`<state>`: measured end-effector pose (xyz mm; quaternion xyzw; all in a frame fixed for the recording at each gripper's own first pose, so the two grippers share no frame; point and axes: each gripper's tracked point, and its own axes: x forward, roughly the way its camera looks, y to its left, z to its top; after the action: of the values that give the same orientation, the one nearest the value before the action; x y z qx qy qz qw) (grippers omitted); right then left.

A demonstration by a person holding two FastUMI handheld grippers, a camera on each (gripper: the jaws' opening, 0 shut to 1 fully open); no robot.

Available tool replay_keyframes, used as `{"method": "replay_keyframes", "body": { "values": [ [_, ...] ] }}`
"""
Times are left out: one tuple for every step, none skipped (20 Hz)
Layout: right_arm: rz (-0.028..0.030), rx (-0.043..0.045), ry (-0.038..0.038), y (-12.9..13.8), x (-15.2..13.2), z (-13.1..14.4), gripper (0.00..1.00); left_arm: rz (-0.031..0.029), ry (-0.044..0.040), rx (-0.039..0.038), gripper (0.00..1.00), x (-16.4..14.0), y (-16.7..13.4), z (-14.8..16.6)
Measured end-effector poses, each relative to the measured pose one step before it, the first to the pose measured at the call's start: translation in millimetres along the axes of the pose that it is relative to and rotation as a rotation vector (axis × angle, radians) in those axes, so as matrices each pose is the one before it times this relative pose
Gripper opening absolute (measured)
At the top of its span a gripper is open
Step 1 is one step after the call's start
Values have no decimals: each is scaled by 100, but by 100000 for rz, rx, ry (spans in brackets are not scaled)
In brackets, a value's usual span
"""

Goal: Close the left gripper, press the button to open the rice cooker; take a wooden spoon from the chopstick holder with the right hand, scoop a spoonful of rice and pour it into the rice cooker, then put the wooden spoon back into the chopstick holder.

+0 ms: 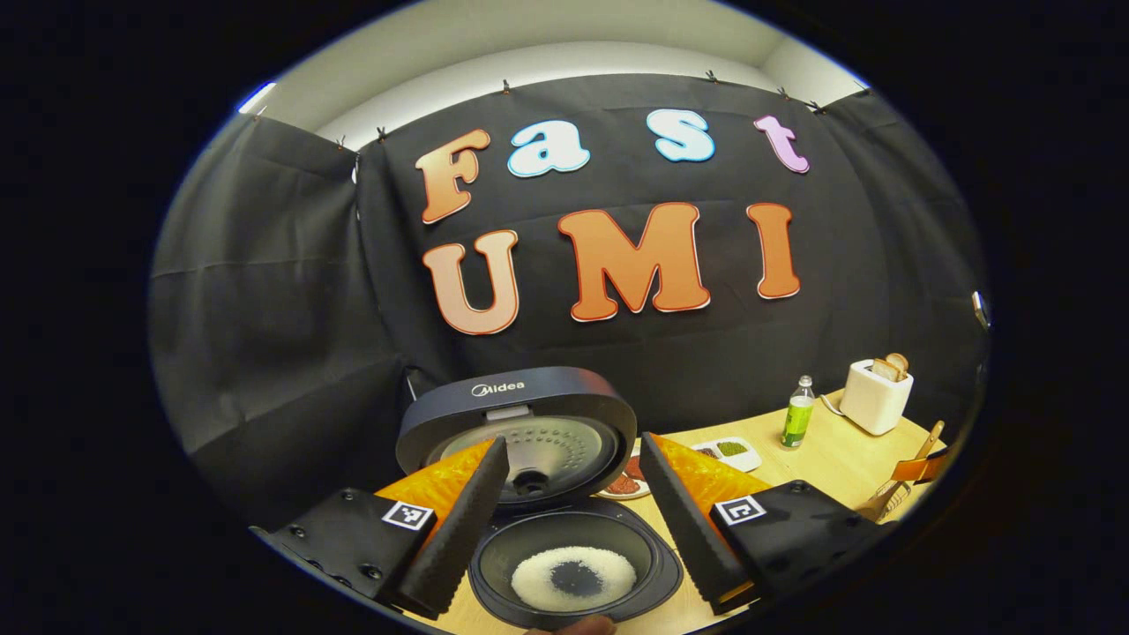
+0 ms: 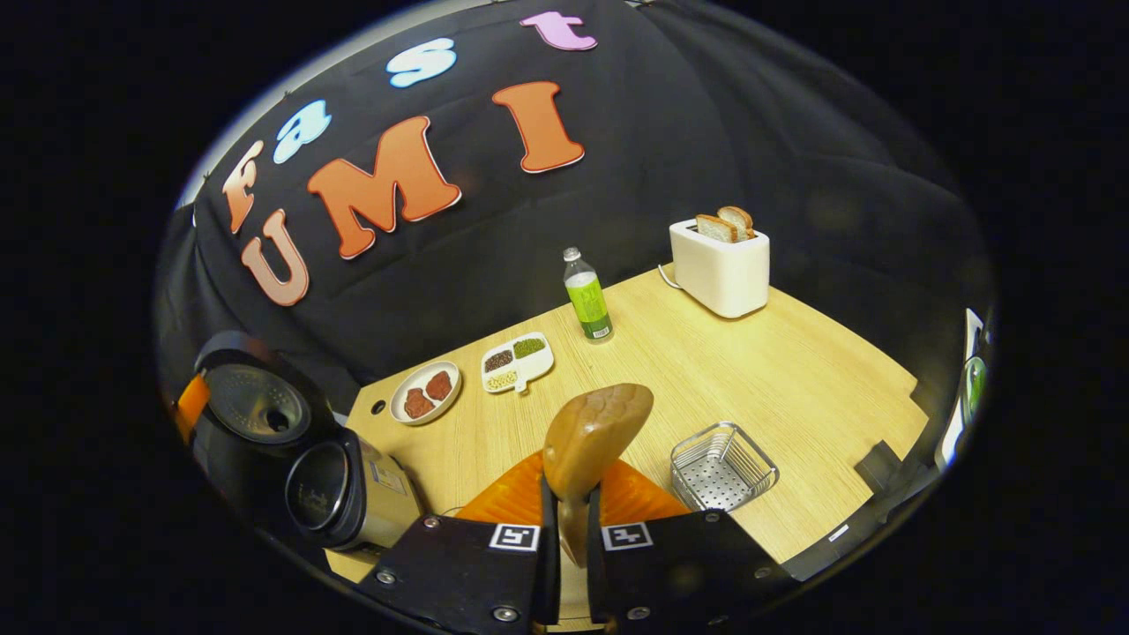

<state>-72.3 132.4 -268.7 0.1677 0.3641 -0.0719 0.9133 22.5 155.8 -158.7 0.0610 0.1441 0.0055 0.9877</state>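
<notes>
In the left gripper view, the left gripper (image 1: 573, 511) had its two fingers spread wide, with nothing between them. Just beyond the fingertips, at 6 o'clock, stood the dark round rice cooker (image 1: 573, 564) with its lid raised upright behind the pot. A ring of white rice (image 1: 573, 578) lay on the bottom of the inner pot, with a bare dark spot in the middle.

In the right gripper view, the right gripper (image 2: 571, 520) was closed narrowly on the handle of the brown wooden spoon (image 2: 593, 432); the bowl of the spoon stood up above the fingertips, near the centre. On the light wooden table (image 2: 794, 370), at 5 o'clock from the spoon, sat a small square metal wire basket (image 2: 723, 467). At 9 o'clock the cooker lay at the table edge. Farther off, at 11 o'clock, were a round plate with red pieces (image 2: 426, 392) and a white divided dish with grains (image 2: 518, 360). Farthest, at 12 to 1 o'clock, stood a green-labelled plastic bottle (image 2: 587, 295) and a white toaster with two bread slices (image 2: 721, 265).
</notes>
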Motion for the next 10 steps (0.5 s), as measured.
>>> {"method": "replay_keyframes", "body": {
  "values": [
    [-1897,-3413,458,-88,-58,-754,11,-444,663,974,93,247,350,-307],
    [-1897,-2940,-1074,41,282,-329,12,-468,90,201,96,106,169,-122],
    [-2072,-2692,-1186,-94,247,-4,12,-628,-130,-187,100,186,18,7],
    [-2187,-2574,-1088,-136,343,-175,12,-466,-54,-194,100,151,17,-125],
    [-2261,-1766,-1371,-216,131,-113,7,-487,163,-133,93,106,-128,-146],
    [-2171,-1942,-1260,-276,195,-11,12,-393,387,-63,93,13,-8,-102],
    [-1120,-1045,-1229,69,130,-180,12,-792,188,-115,93,40,-107,-74],
    [-1493,-1675,-1311,118,121,-103,12,-396,-69,-79,100,5,-7,60],
    [-962,-2683,-994,31,182,-320,12,-468,-43,191,100,95,-46,17],
    [-1413,-2996,-1714,128,76,-219,12,-119,-261,346,100,106,71,90]
  ]
}}
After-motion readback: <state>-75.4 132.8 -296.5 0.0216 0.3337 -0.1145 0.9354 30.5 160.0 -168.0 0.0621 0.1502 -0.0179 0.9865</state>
